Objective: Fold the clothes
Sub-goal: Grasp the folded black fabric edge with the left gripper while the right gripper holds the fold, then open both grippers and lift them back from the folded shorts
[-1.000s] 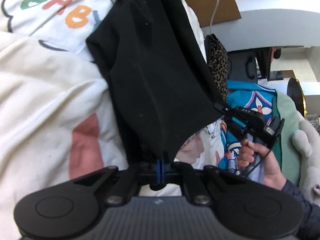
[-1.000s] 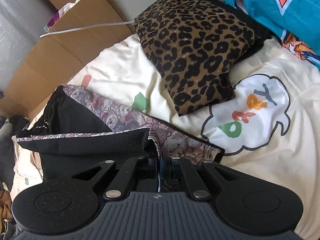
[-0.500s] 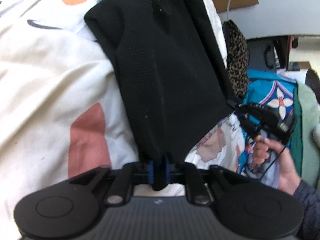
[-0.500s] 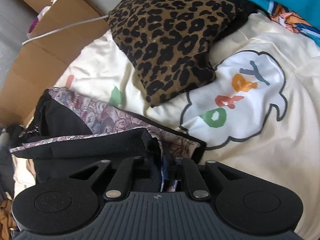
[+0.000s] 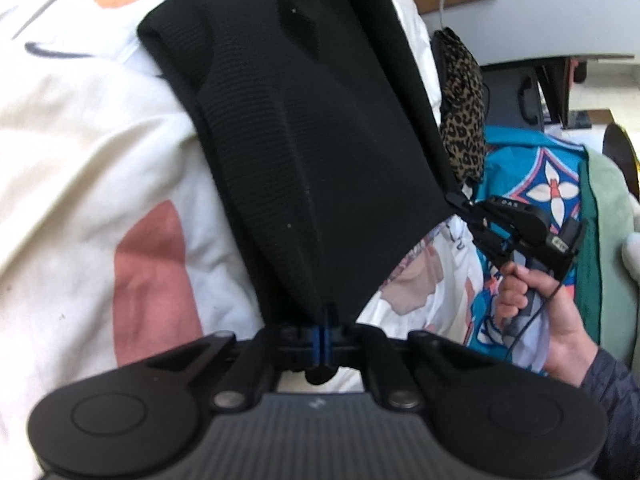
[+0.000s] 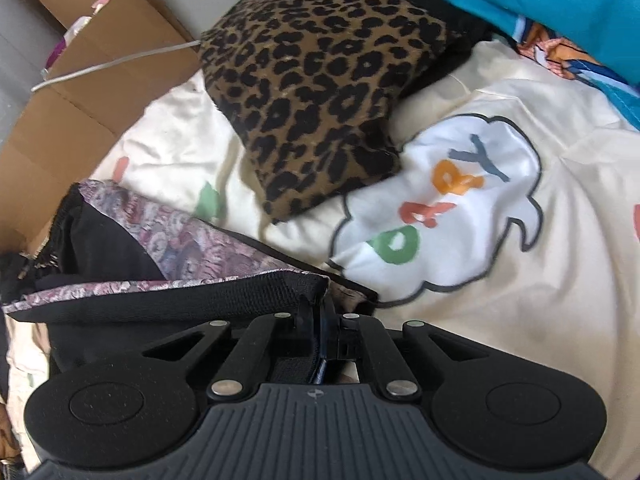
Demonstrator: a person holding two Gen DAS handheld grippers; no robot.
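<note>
Both grippers lower than a second ago, black knit garment (image 5: 320, 140) brought nearer the cream printed bedsheet (image 6: 520, 280).
Left gripper (image 5: 325, 316) and right gripper (image 6: 316, 312) each pinch one garment corner (floral lining visible); jaws just reclosed.

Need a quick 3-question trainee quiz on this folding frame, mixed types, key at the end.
1. True or false: the left gripper and the right gripper are both clamped on the black garment.
2. What lies beside the BABY cloud print on the cream bedding? A) leopard-print item B) a shoe C) a book
3. Fill in: the black garment's inner side shows a ____ lining.

Key: 1 true; 2 A, the leopard-print item; 3 patterned (pinkish-grey print).
</note>
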